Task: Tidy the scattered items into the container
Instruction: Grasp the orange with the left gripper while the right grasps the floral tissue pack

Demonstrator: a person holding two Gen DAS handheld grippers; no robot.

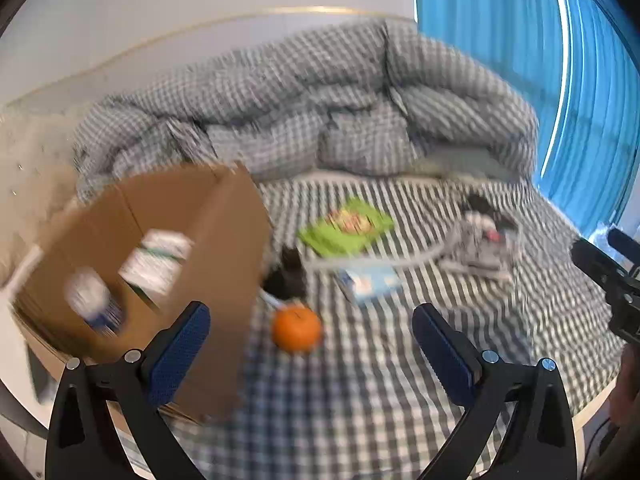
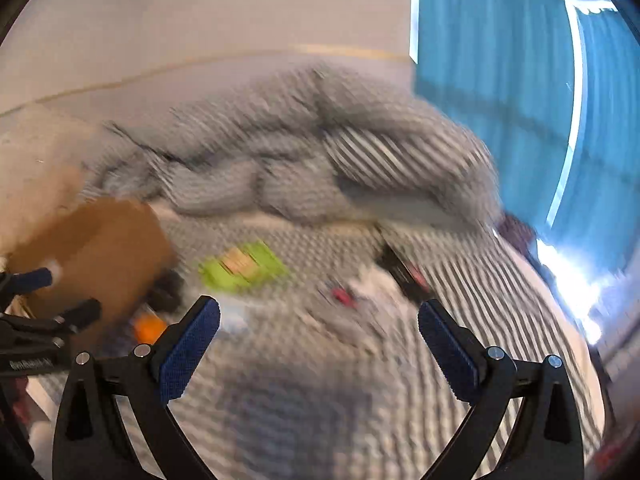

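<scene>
My left tool (image 1: 310,340) stands with its blue pads wide apart and nothing between them, hanging over the checked sheet of the bed (image 1: 360,400). My right tool (image 2: 318,344) is spread just as wide and is empty too; its view is badly smeared.

The cardboard box (image 1: 224,248) sits at the bed's left edge, open at the top, with a white packet (image 1: 158,264) and a white bottle with a blue label (image 1: 94,300) inside it. Just beside the box's near corner lies an orange (image 1: 297,328), and touching the box wall behind the orange is a small black thing (image 1: 288,276) I cannot identify. Toward the middle of the bed lie a green book (image 1: 348,226) and, nearer me, a pale blue packet (image 1: 370,282). Toward the right edge is a grey and white heap (image 1: 480,244) with a cord running from it. A crumpled checked duvet (image 1: 300,108) fills the far edge.
</scene>
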